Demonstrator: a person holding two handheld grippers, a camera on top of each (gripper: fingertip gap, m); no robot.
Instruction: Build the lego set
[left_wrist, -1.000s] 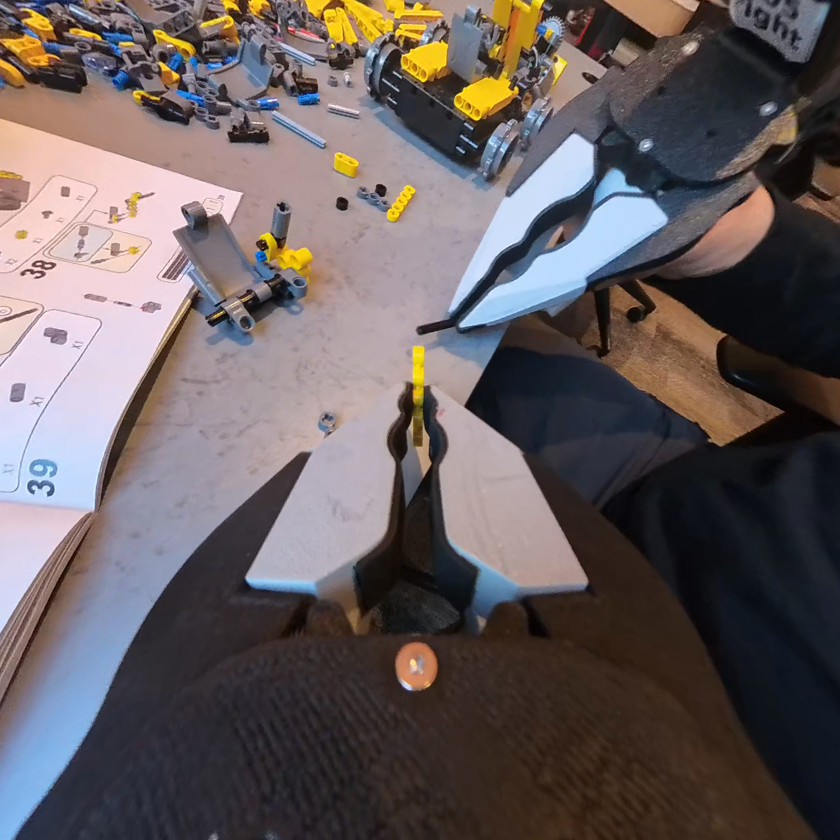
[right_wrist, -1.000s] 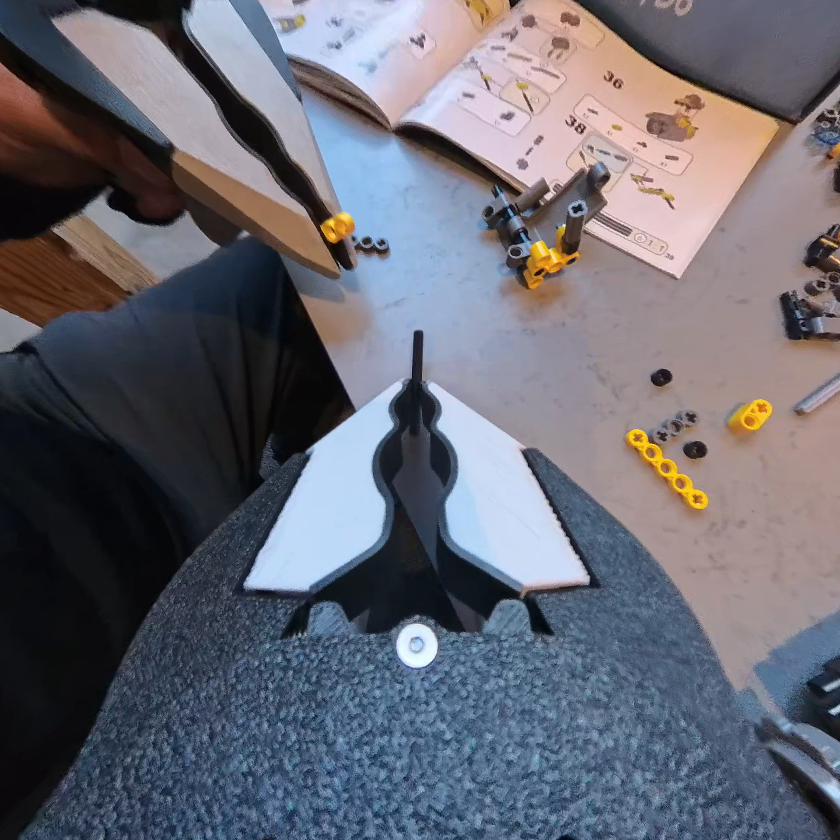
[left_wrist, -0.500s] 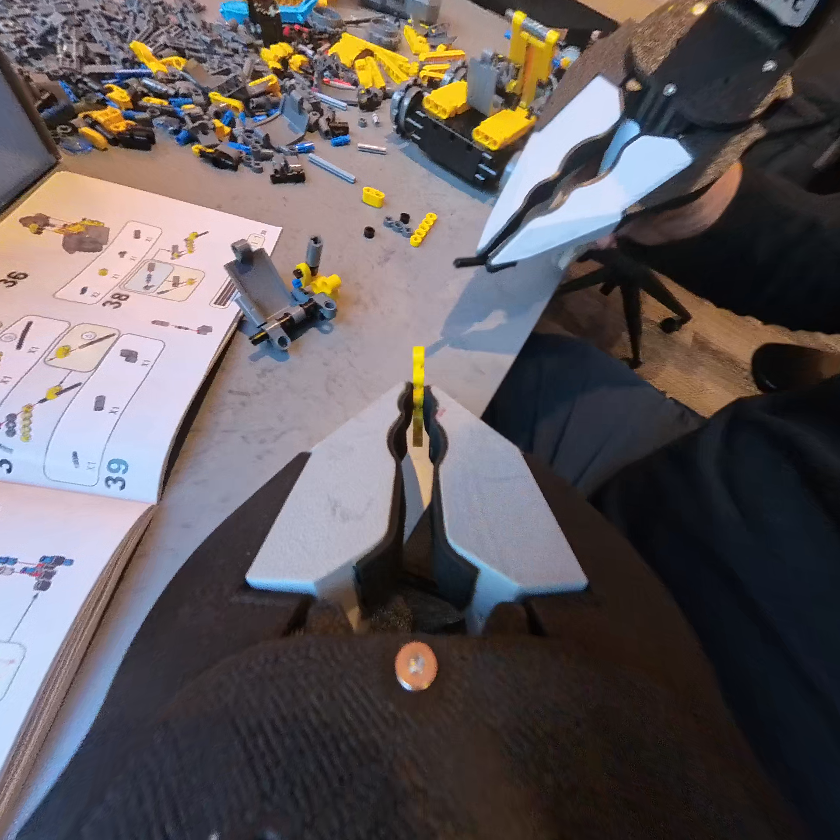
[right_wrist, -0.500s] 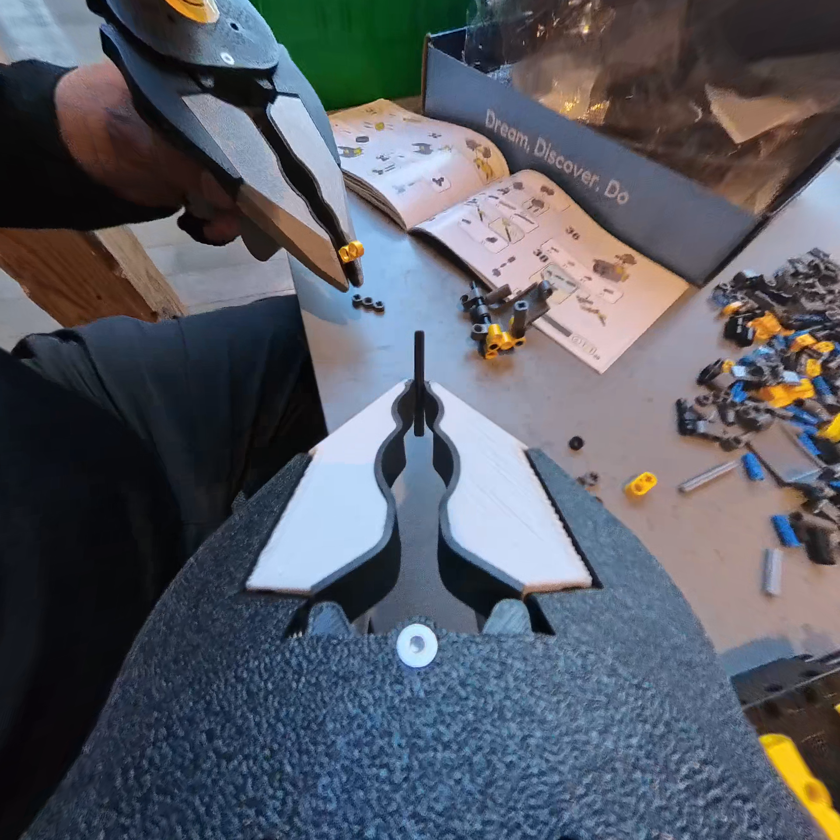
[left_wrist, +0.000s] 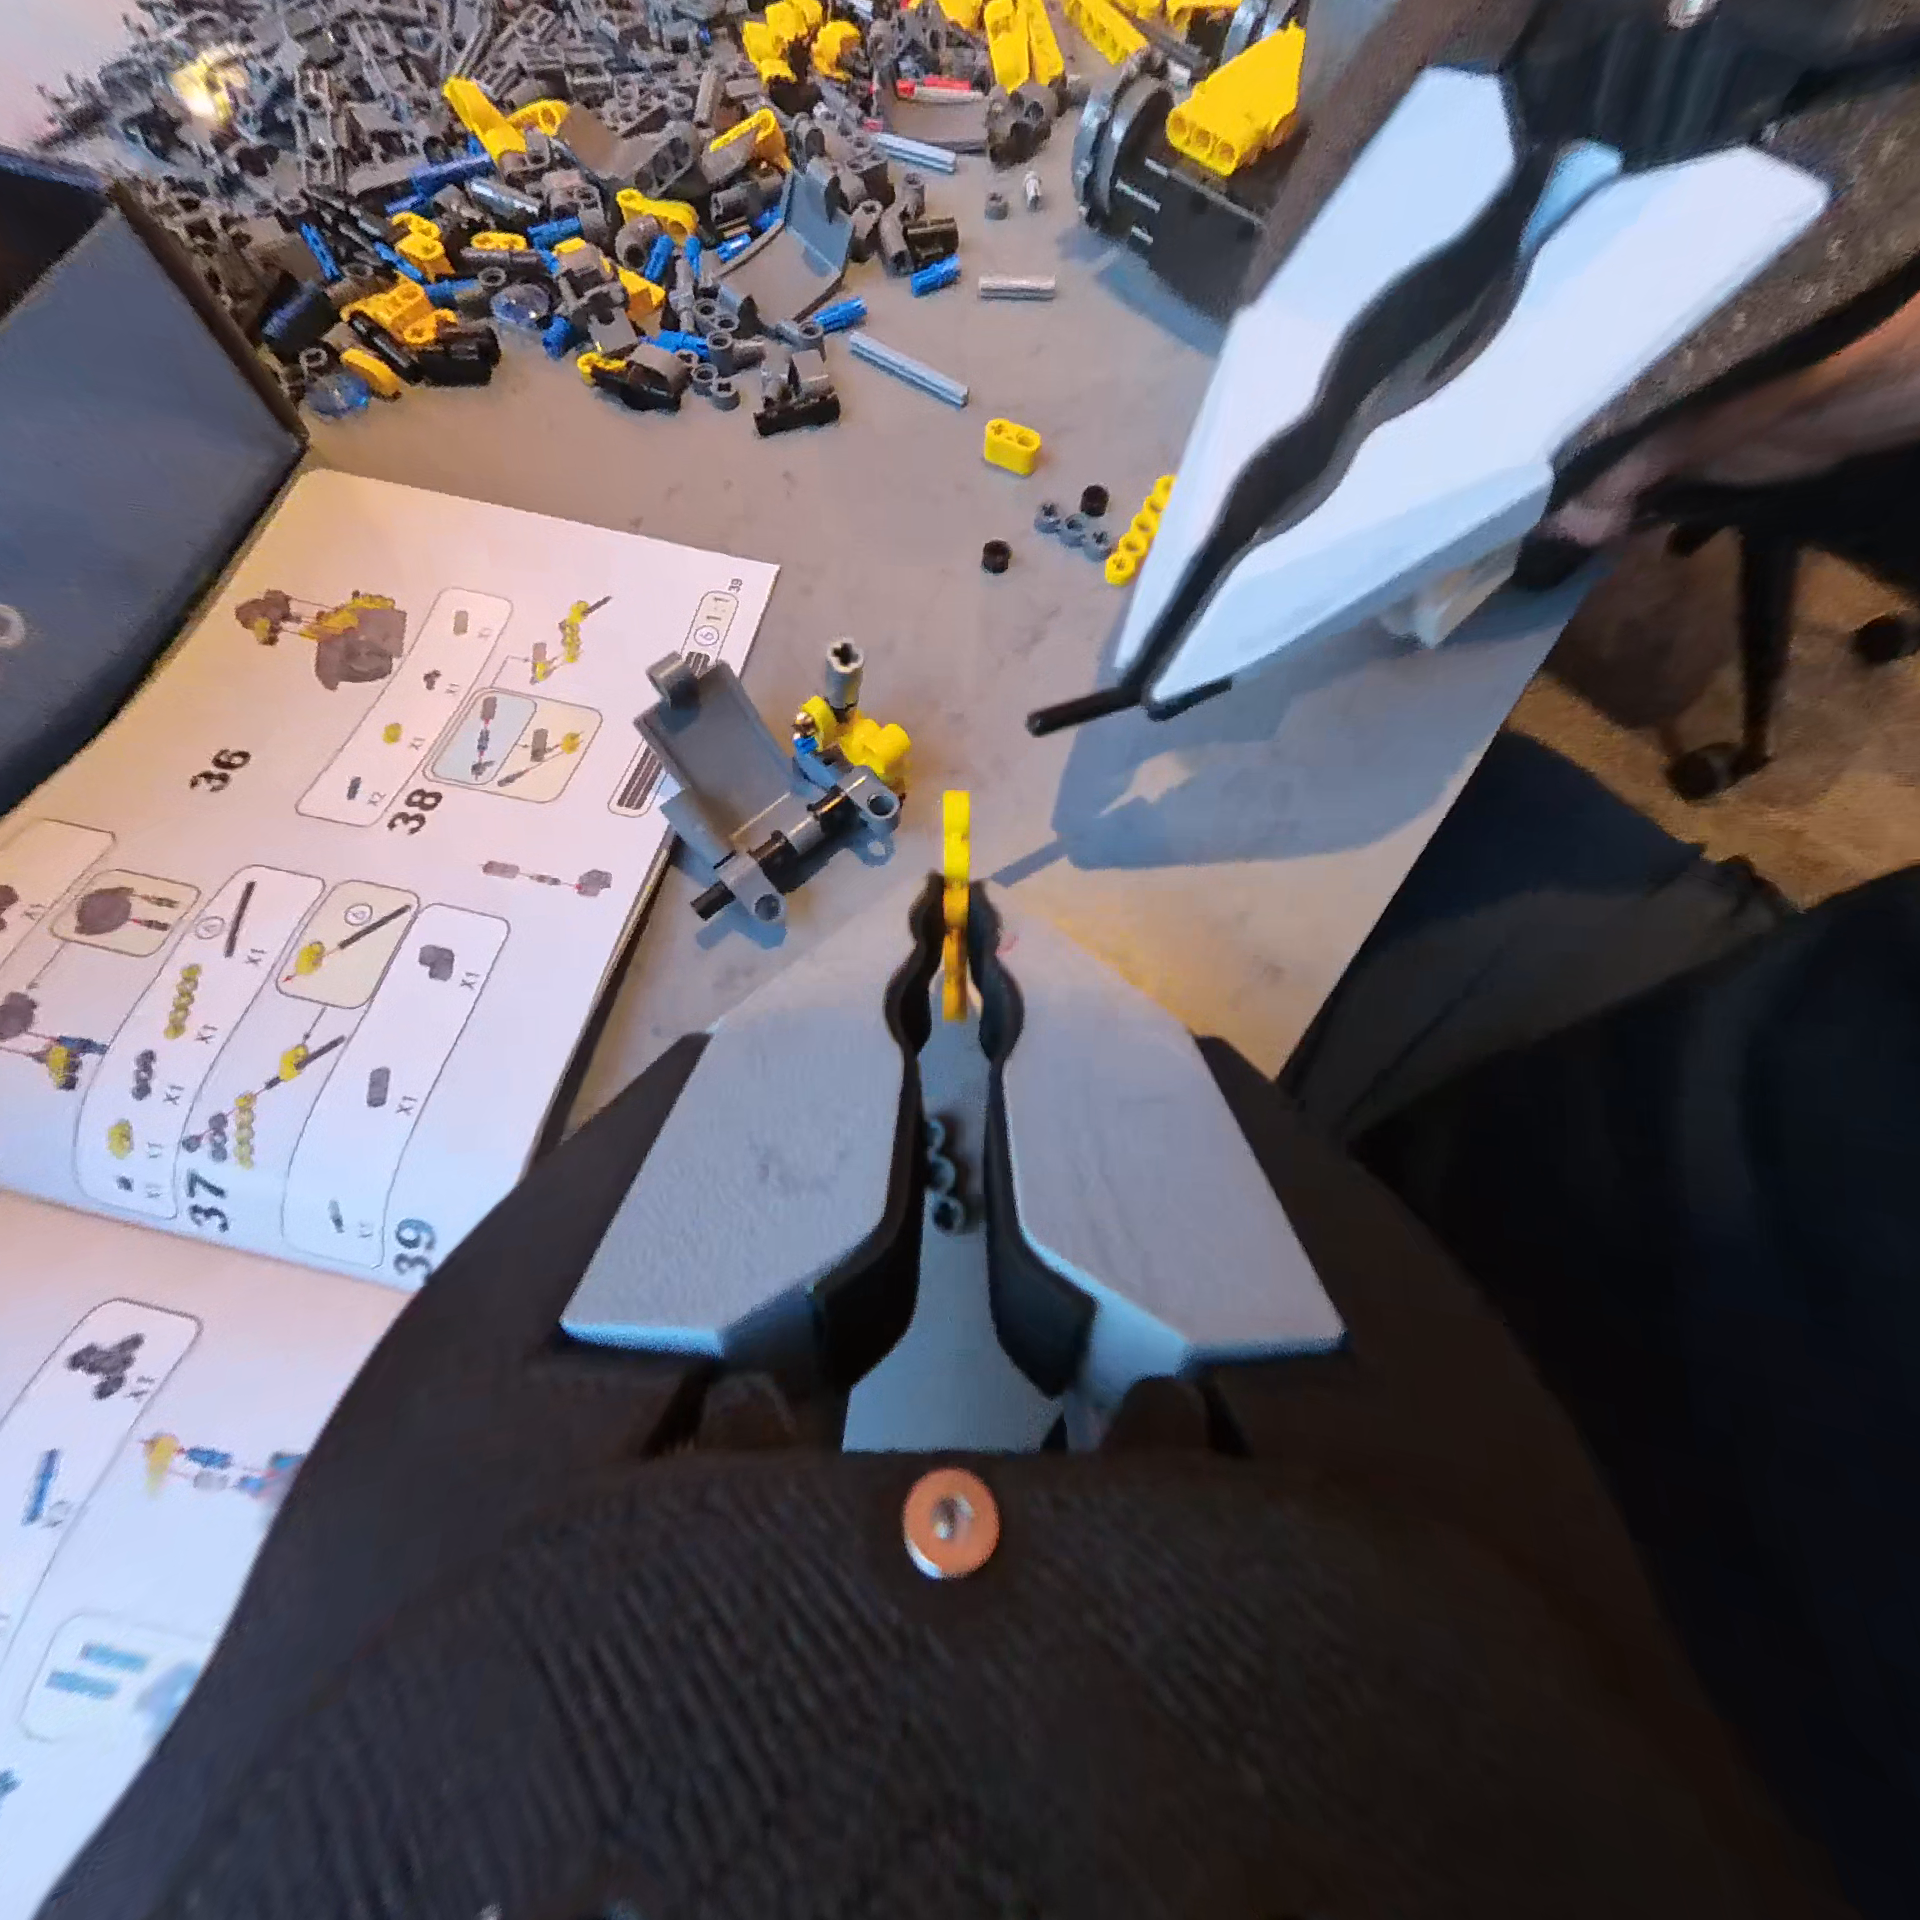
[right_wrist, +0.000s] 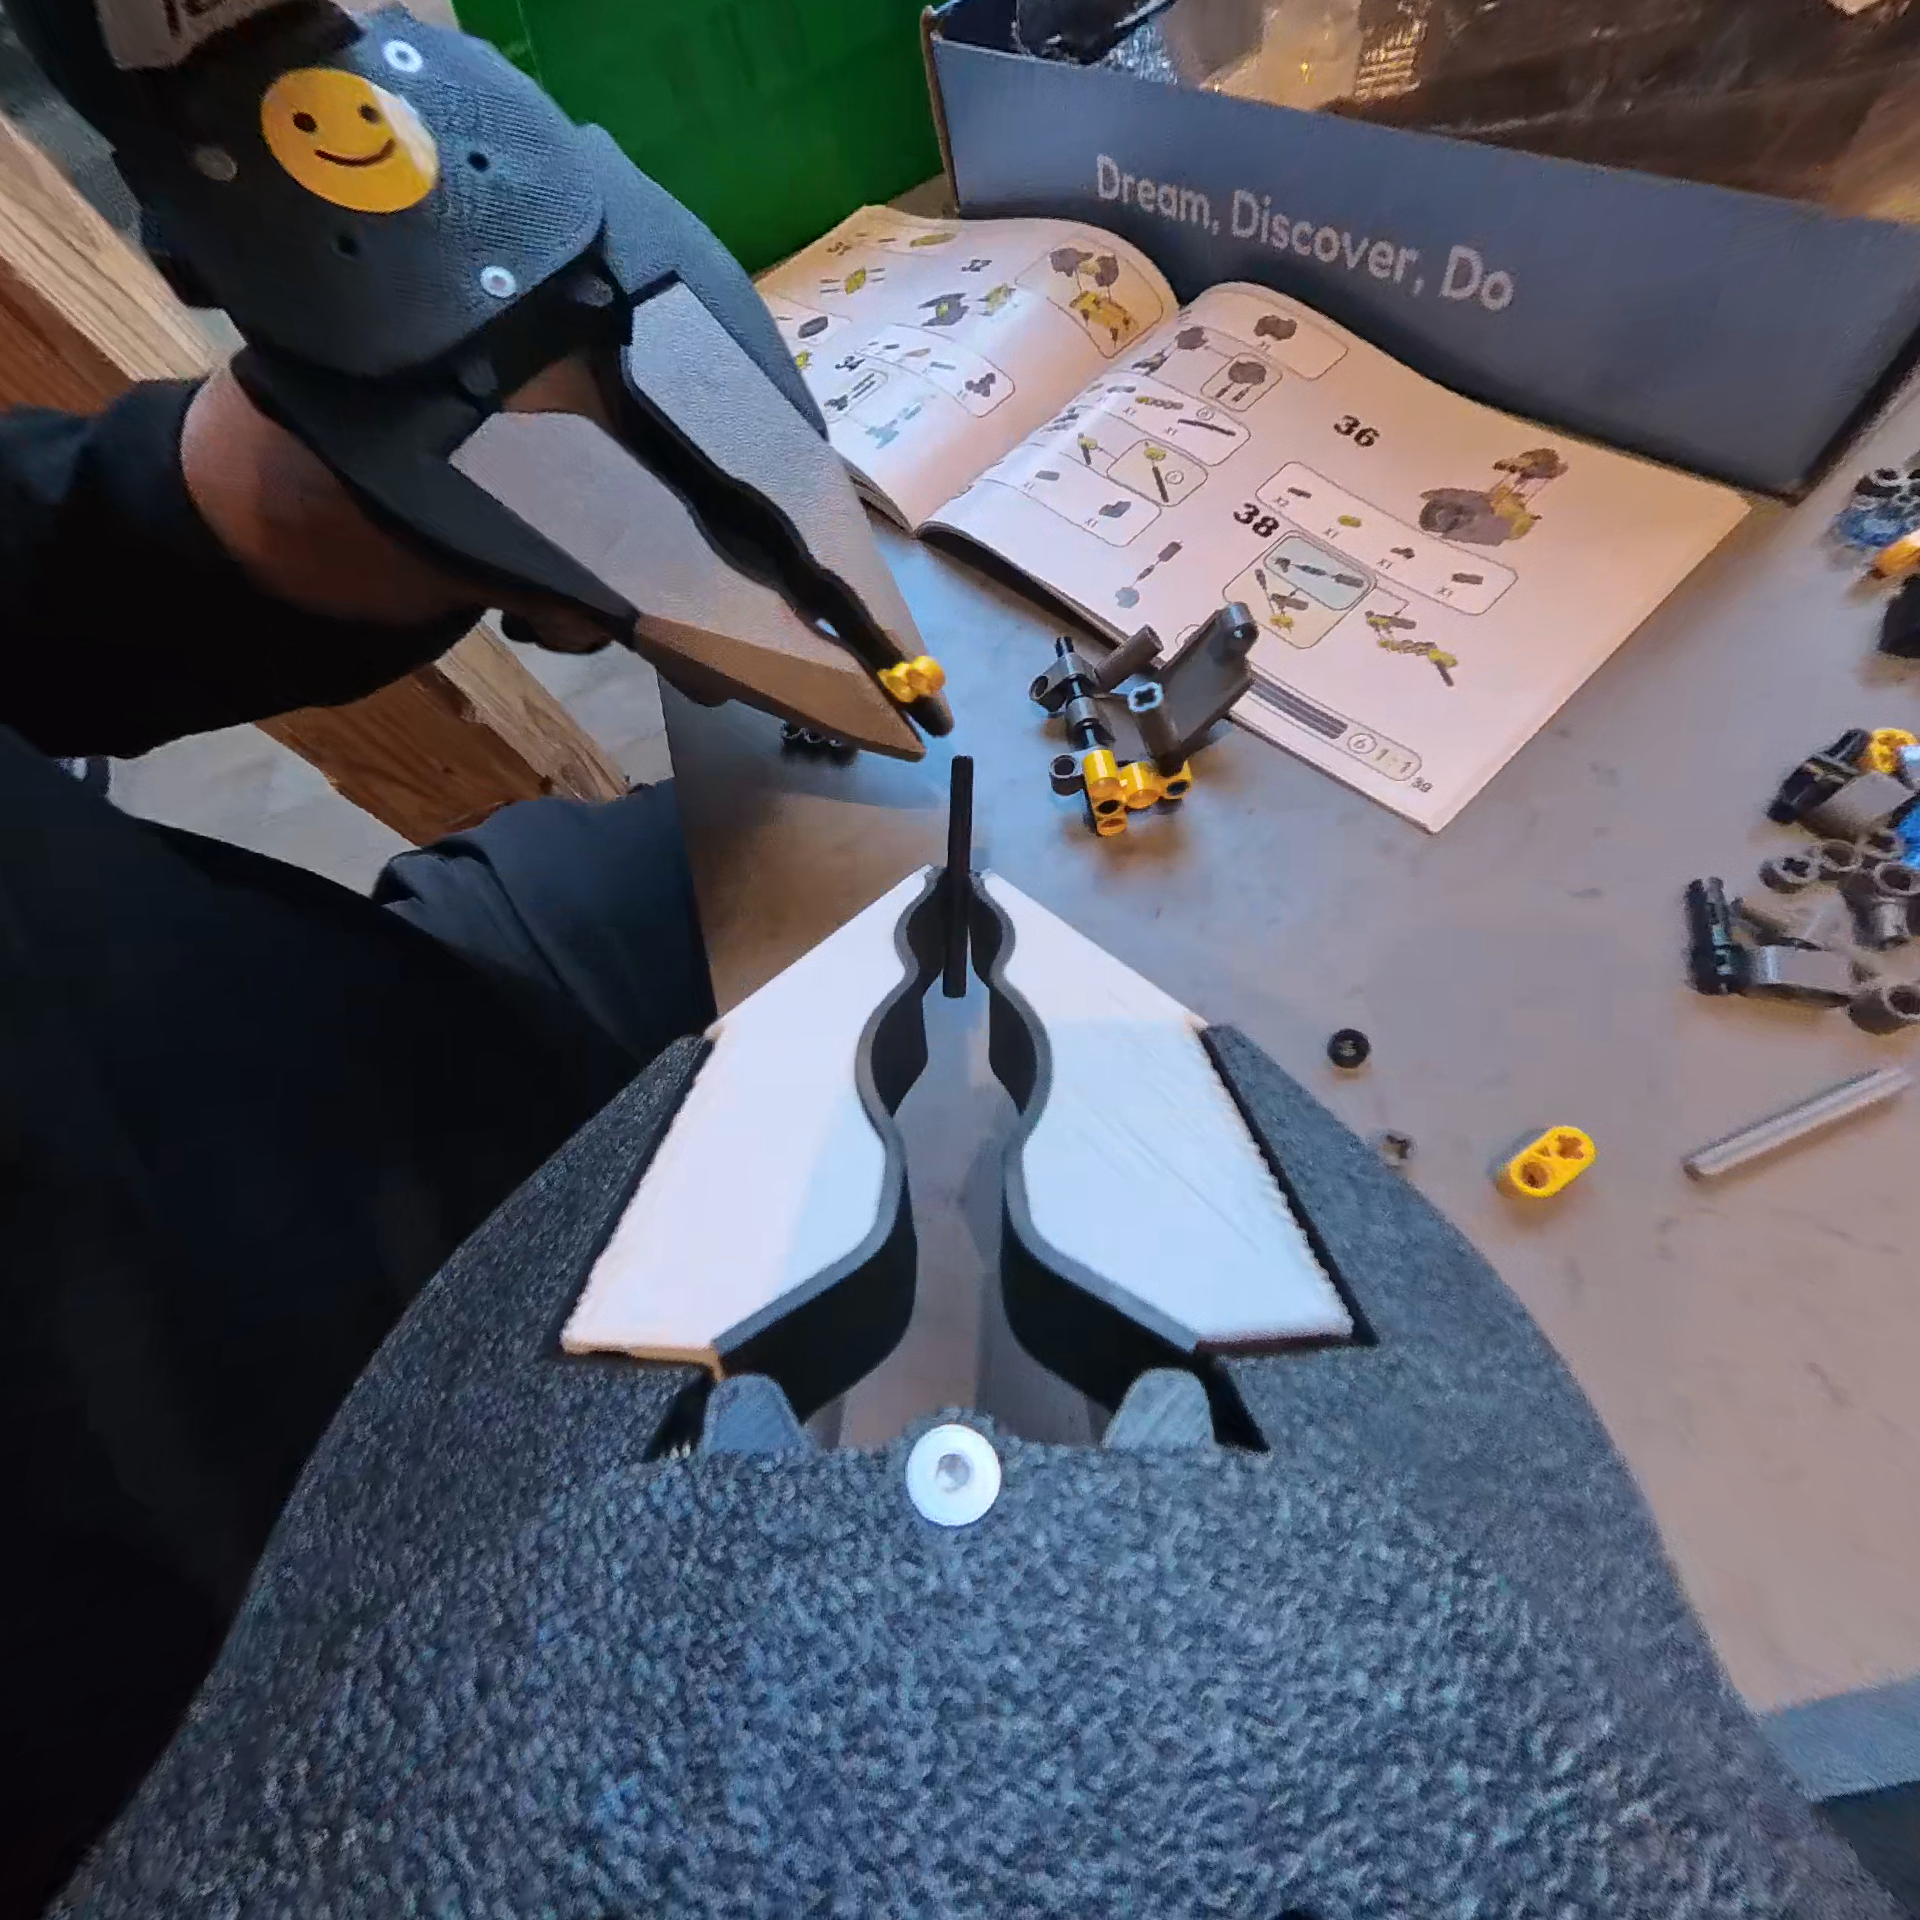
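My left gripper (left_wrist: 954, 914) is shut on a small yellow beam (left_wrist: 954, 842) that sticks out past its tips; it also shows in the right wrist view (right_wrist: 914, 691) at upper left. My right gripper (right_wrist: 956, 894) is shut on a thin black axle (right_wrist: 958, 821), whose free end points toward the yellow beam (right_wrist: 910, 677), a short gap apart. In the left wrist view the right gripper (left_wrist: 1153, 691) comes in from the upper right with the axle (left_wrist: 1075, 712) held level above the grey table (left_wrist: 1195, 894). A small grey and yellow sub-assembly (left_wrist: 774, 779) lies on the table just beyond.
An open instruction booklet (left_wrist: 343, 883) lies left, a dark blue box (right_wrist: 1455, 281) behind it. A pile of loose grey, yellow and blue parts (left_wrist: 582, 229) and a partly built yellow and black vehicle (left_wrist: 1195, 156) sit at the back. A yellow beam (left_wrist: 1011, 445) and small bushes (left_wrist: 1070, 520) lie loose. One gripper's finger ends stand about 5 cm off the other's.
Both grippers have moved closer together over the table near its front edge; the axle's tip now sits just short of the yellow beam. Both grips are unchanged.
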